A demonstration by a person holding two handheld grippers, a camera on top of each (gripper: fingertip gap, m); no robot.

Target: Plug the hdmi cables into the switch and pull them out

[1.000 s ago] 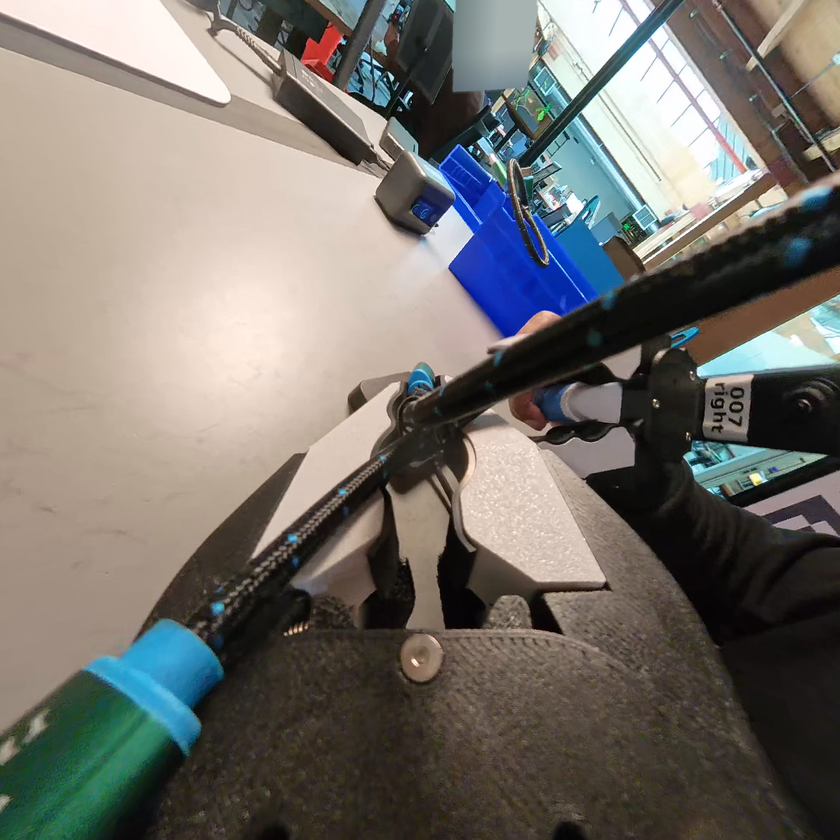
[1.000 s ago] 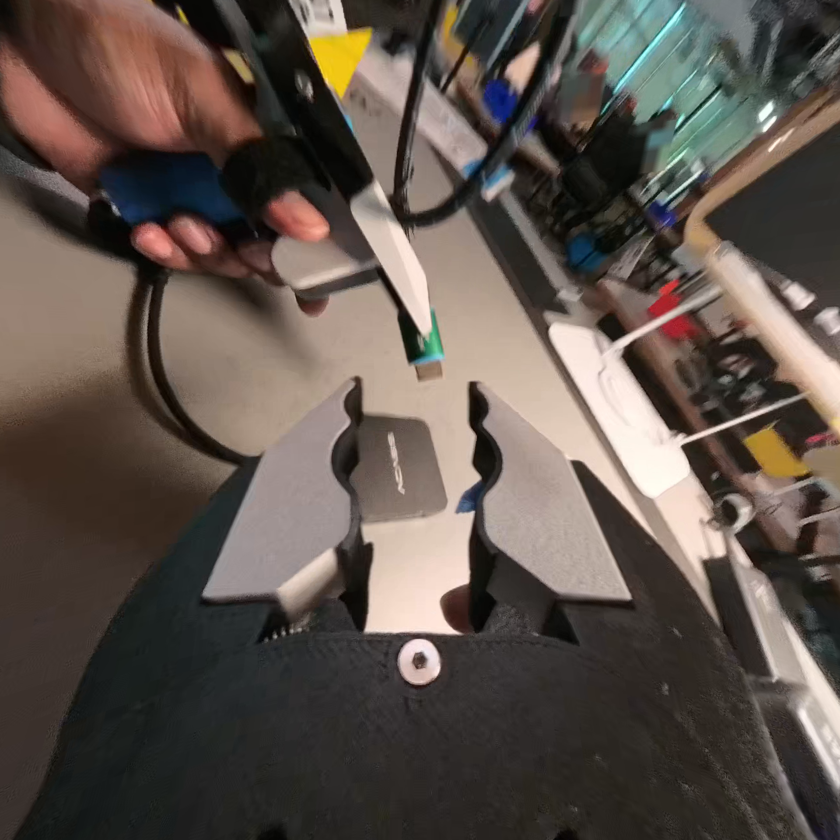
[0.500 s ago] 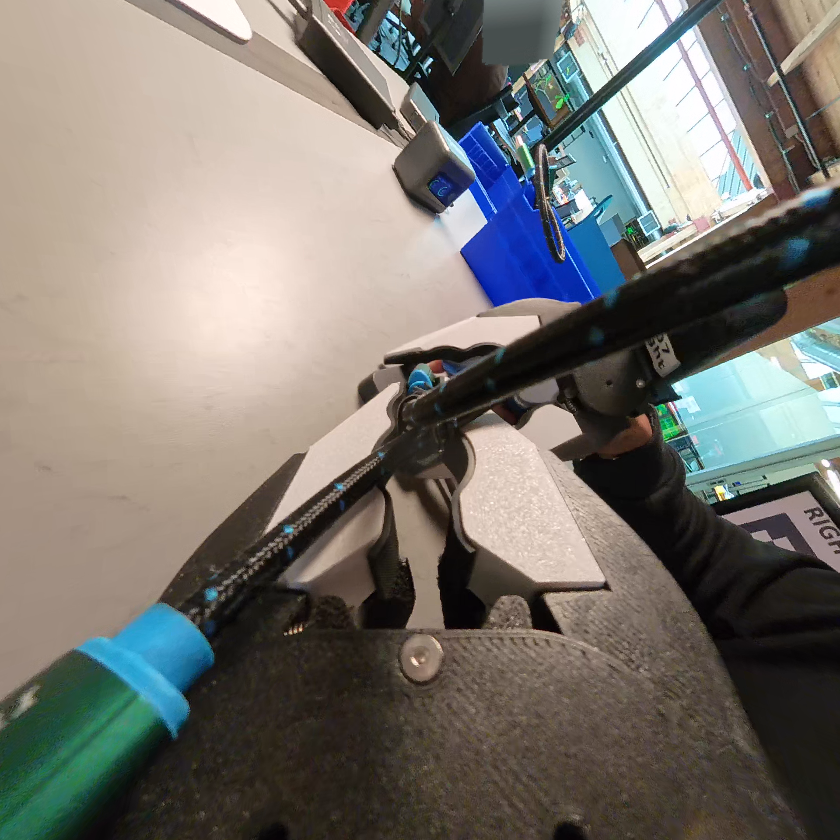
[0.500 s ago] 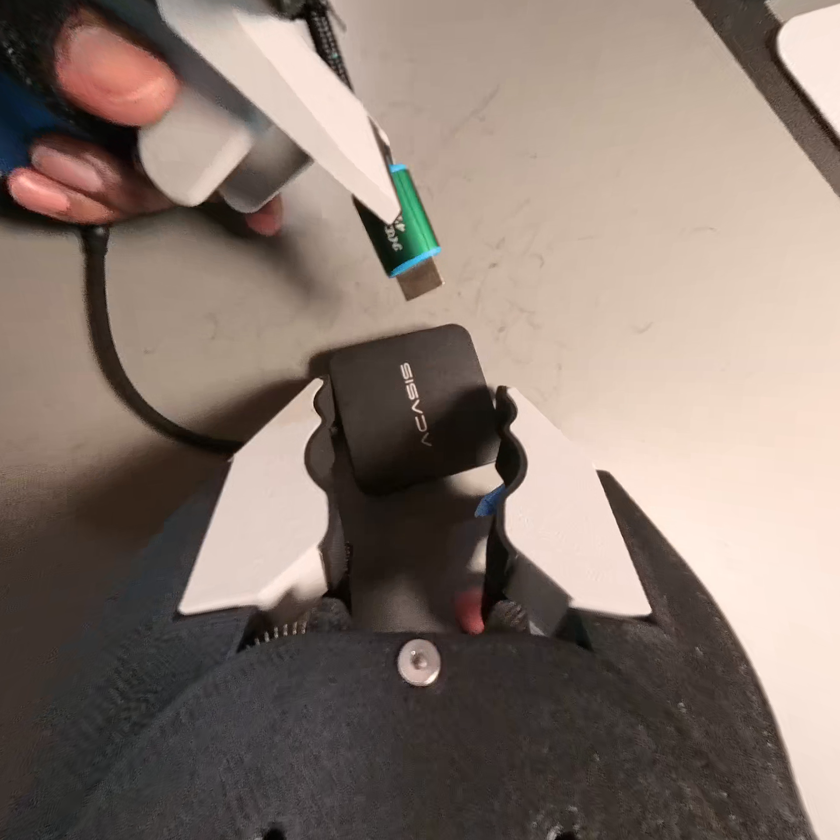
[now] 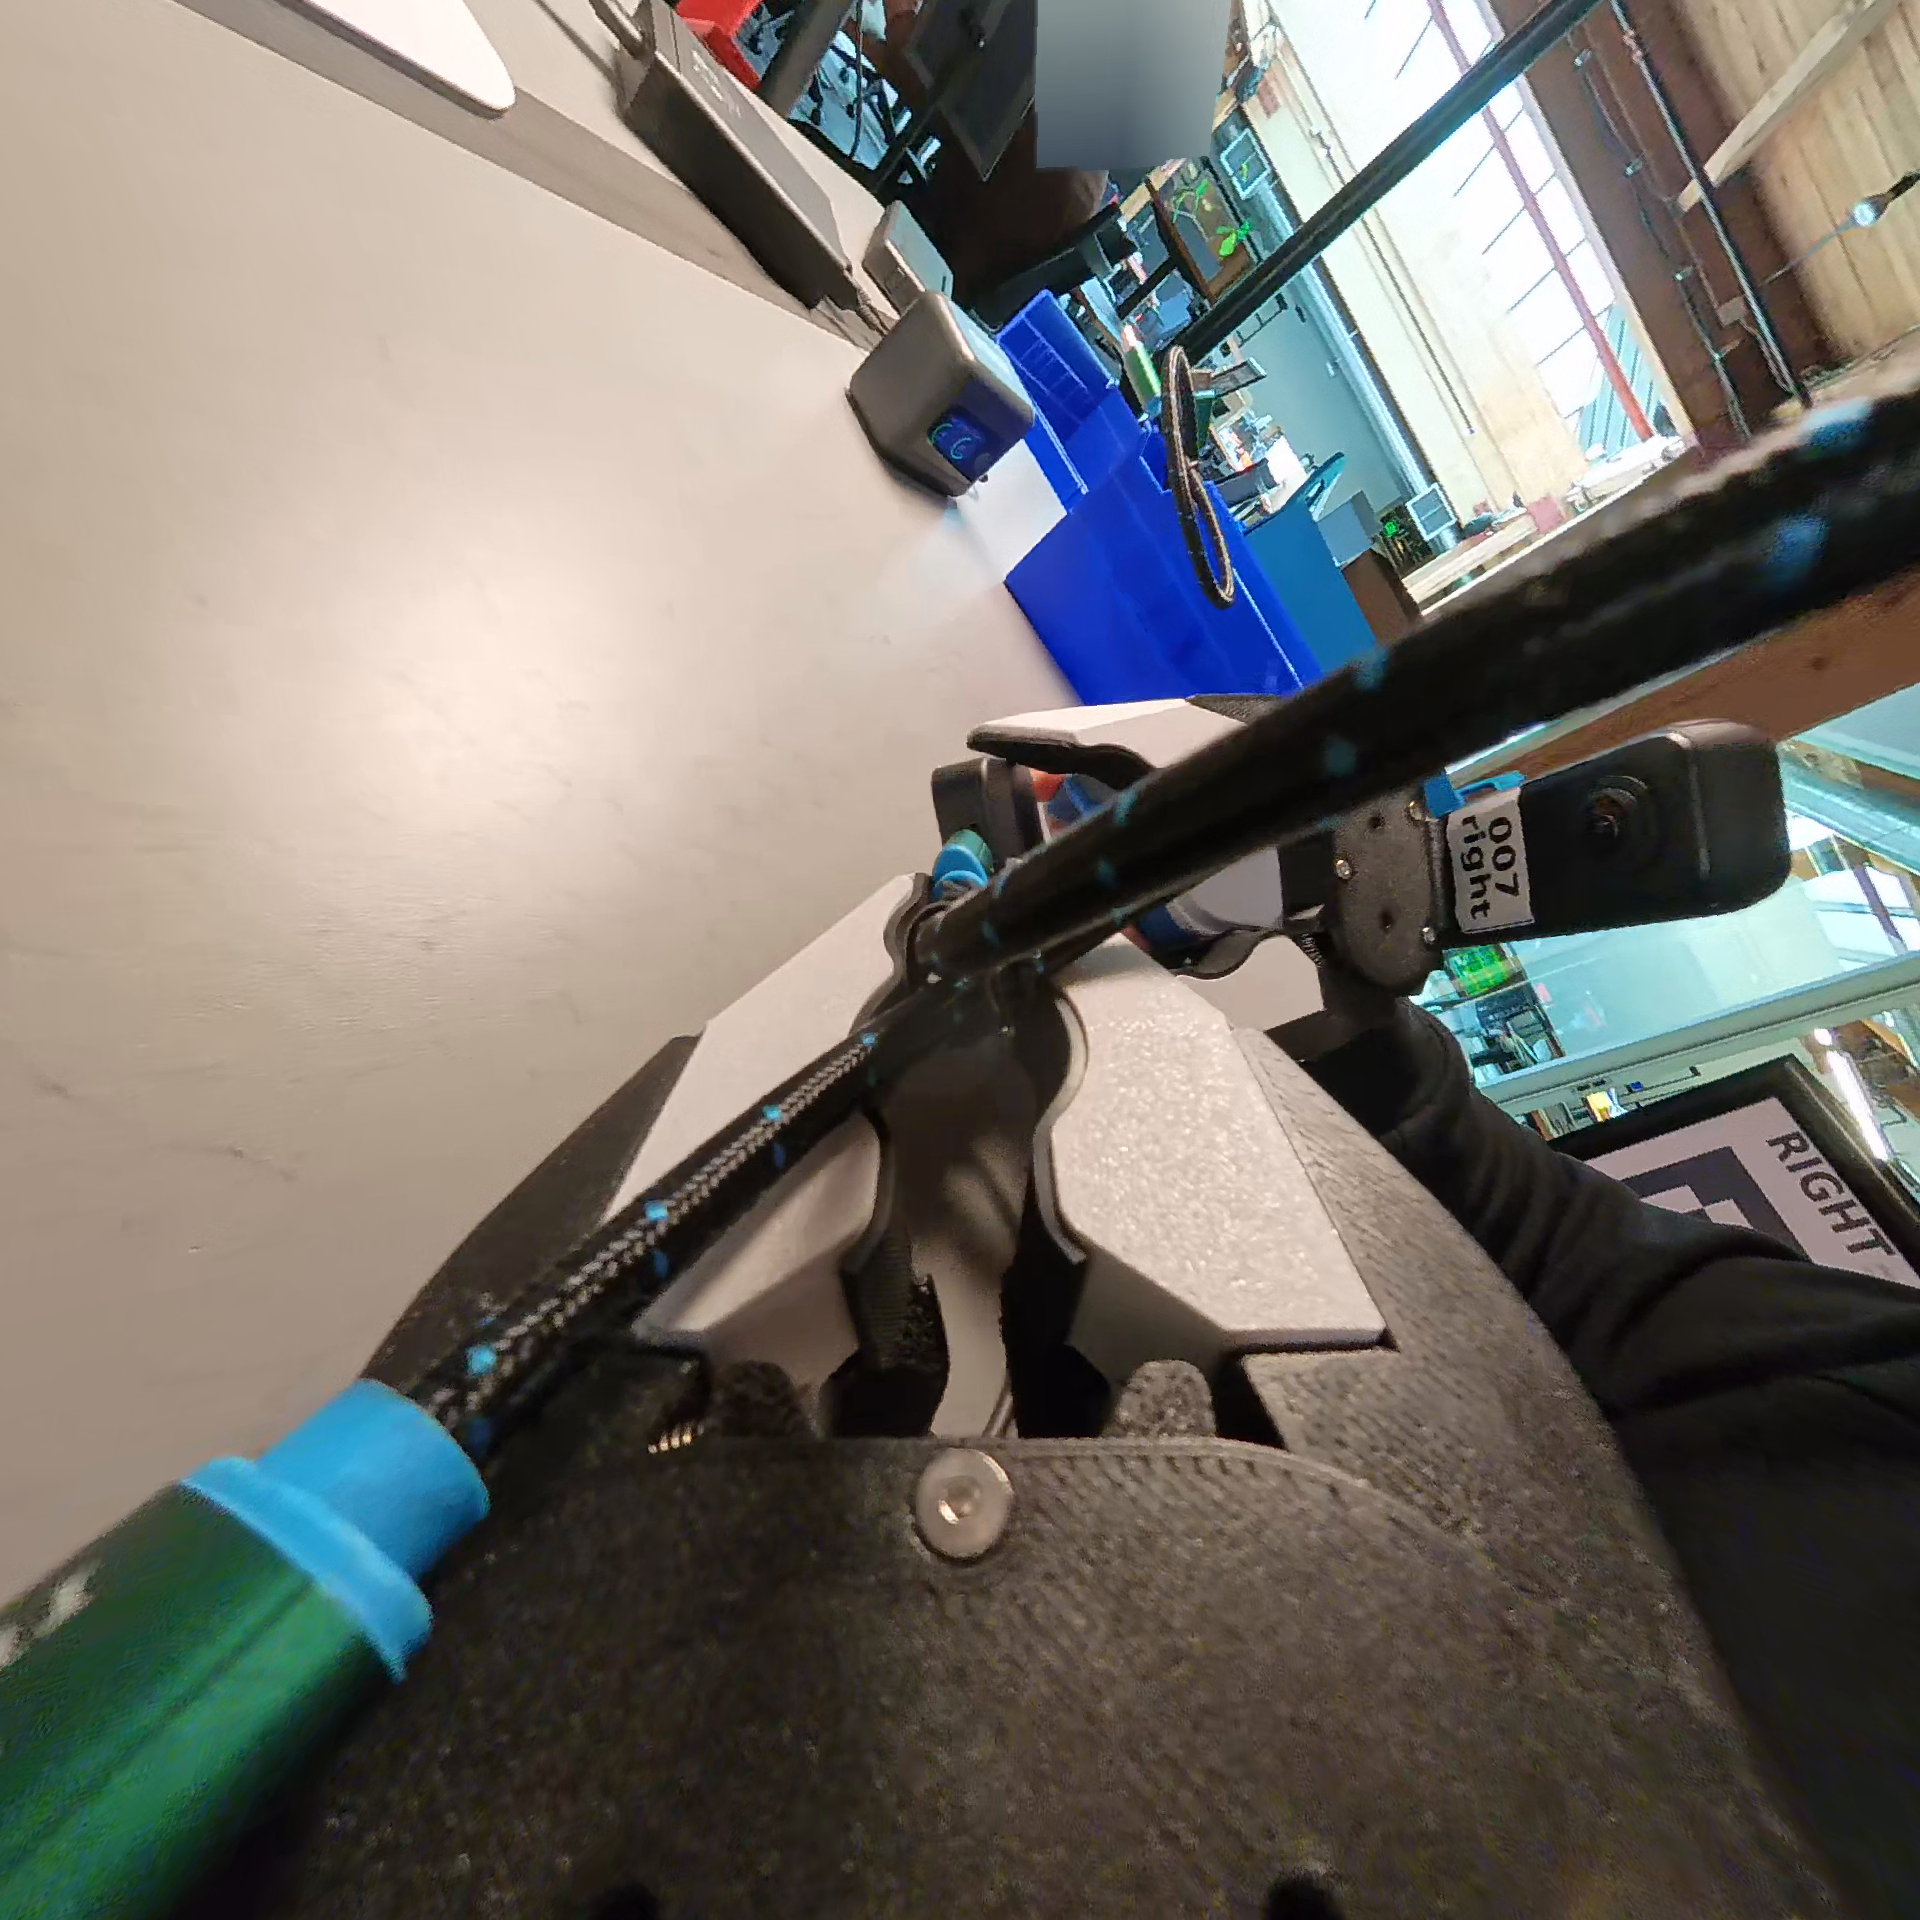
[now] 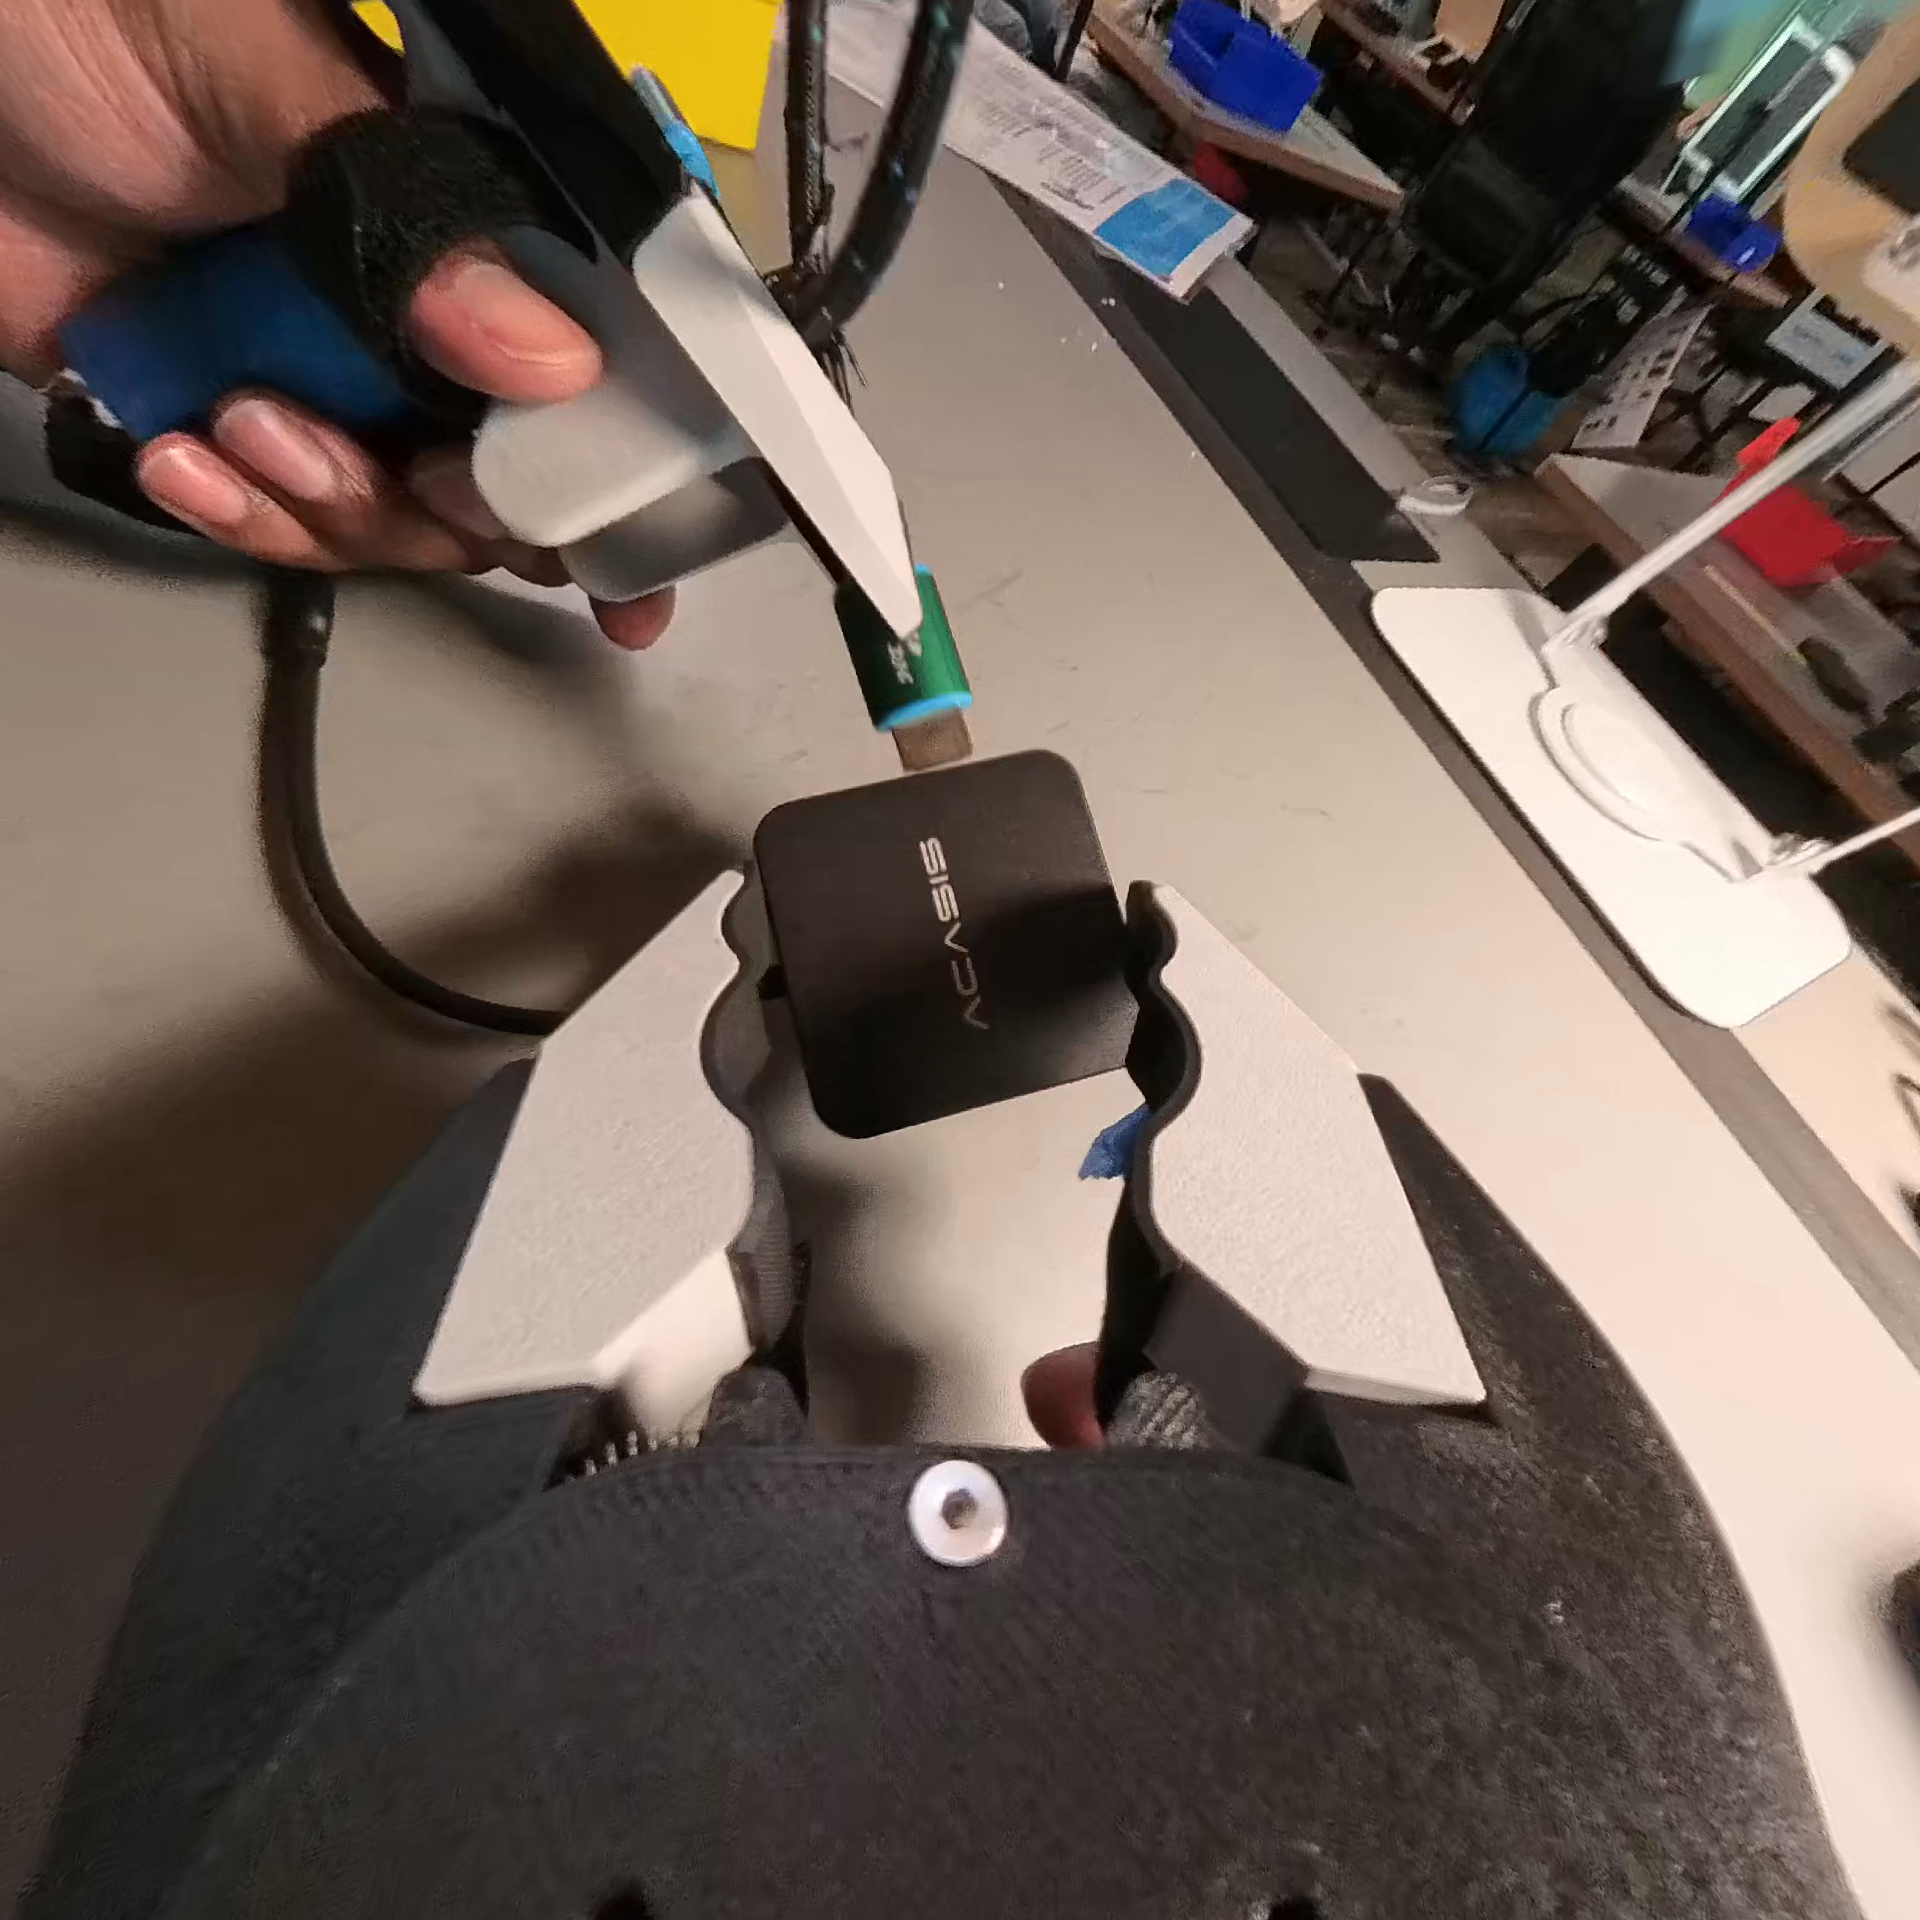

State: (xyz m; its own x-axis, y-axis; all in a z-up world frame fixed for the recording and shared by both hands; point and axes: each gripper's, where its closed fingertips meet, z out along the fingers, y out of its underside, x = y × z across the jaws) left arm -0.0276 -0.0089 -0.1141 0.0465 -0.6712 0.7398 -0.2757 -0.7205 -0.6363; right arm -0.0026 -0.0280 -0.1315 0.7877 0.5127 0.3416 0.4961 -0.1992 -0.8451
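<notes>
The flat square switch box (image 6: 940, 940) is matte black. The metallic plug shell (image 6: 914, 665) is green with light-blue bands; its braided cable (image 5: 1351, 790) is black flecked with blue. Gripper fingers (image 6: 1278, 1174) are pale grey, the tabletop (image 5: 364, 623) grey, the plastic bins (image 5: 1164, 582) deep blue.

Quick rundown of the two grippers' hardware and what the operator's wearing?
Both grippers, left and right, have flat light-grey wedge fingers with black scalloped inner edges on a black textured body with one silver screw. The right finger carries a scrap of blue tape. Handles are blue; a black camera with a white label sits on the right one. The operator wears a black sleeve and a black finger strap.
</notes>
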